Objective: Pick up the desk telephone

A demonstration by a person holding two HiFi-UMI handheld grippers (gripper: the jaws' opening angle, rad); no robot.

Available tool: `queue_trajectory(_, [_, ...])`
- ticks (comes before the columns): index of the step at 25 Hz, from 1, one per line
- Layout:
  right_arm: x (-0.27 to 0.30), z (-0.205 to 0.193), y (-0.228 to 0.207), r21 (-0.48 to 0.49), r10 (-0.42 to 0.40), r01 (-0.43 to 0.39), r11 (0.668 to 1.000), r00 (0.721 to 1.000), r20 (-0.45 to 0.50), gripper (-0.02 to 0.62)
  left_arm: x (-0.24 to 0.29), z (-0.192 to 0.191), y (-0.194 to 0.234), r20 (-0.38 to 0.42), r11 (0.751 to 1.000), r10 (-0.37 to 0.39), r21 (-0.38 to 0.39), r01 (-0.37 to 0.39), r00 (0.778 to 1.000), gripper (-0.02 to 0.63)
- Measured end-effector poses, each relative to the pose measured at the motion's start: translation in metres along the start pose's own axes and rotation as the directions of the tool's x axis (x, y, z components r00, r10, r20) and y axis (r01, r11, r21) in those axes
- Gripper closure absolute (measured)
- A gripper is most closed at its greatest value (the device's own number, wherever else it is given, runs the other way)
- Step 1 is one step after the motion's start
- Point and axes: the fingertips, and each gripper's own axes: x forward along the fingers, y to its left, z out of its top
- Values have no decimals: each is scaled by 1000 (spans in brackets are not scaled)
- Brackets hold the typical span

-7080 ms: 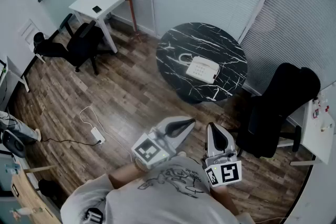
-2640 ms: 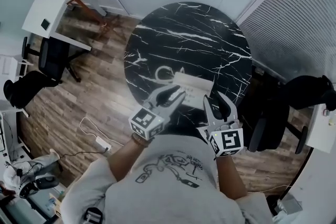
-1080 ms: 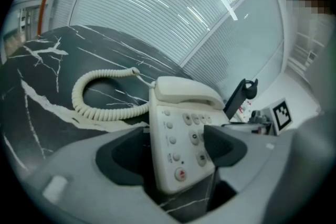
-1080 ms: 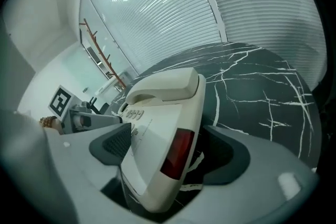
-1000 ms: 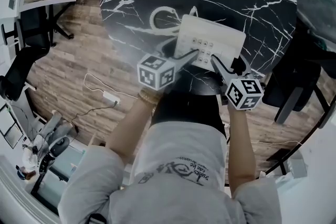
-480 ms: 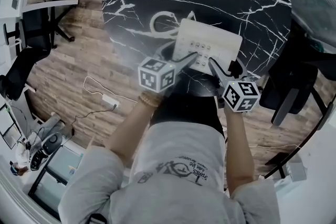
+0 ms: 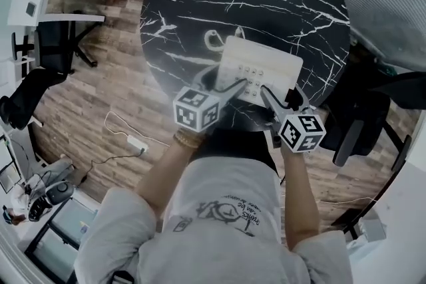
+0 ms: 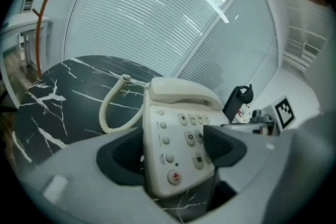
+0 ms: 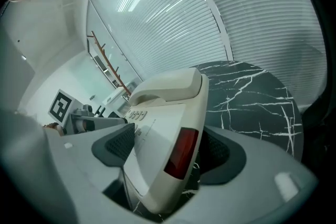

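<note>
Left gripper (image 7: 226, 80) and right gripper (image 7: 281, 96) are each clamping jaws on a near corner of the desk telephone (image 7: 263, 63), probably light, slick plastic with a loose handset (image 8: 181, 93).

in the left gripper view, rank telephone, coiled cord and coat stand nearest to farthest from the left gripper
1. telephone: clamped in the left gripper, centre
2. coiled cord: just beyond, to the left
3. coat stand: far left, in the background
</note>
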Motion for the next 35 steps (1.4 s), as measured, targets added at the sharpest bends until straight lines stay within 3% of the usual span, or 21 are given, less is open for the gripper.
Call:
queue_trajectory(10, [-59,83,42,-48,29,-24,999,993,112,213,-47,83,-60,132,997,-14,71,5,991,249])
queue_trajectory(18, [-109,141,82,-90,62,-47,995,983,172,212,-95,145,-111,240,994,-17,110,-9,971,250])
queue_trajectory(24, [-139,177,106,-117,92,-68,991,972,217,210,-123,176,-138,303,994,-31,107,-1,953,249])
queue_trajectory(35, [-172,216,136,-177,122,-75,981,955,270,209,-157,216,-172,374,984,-26,172,-42,927,247])
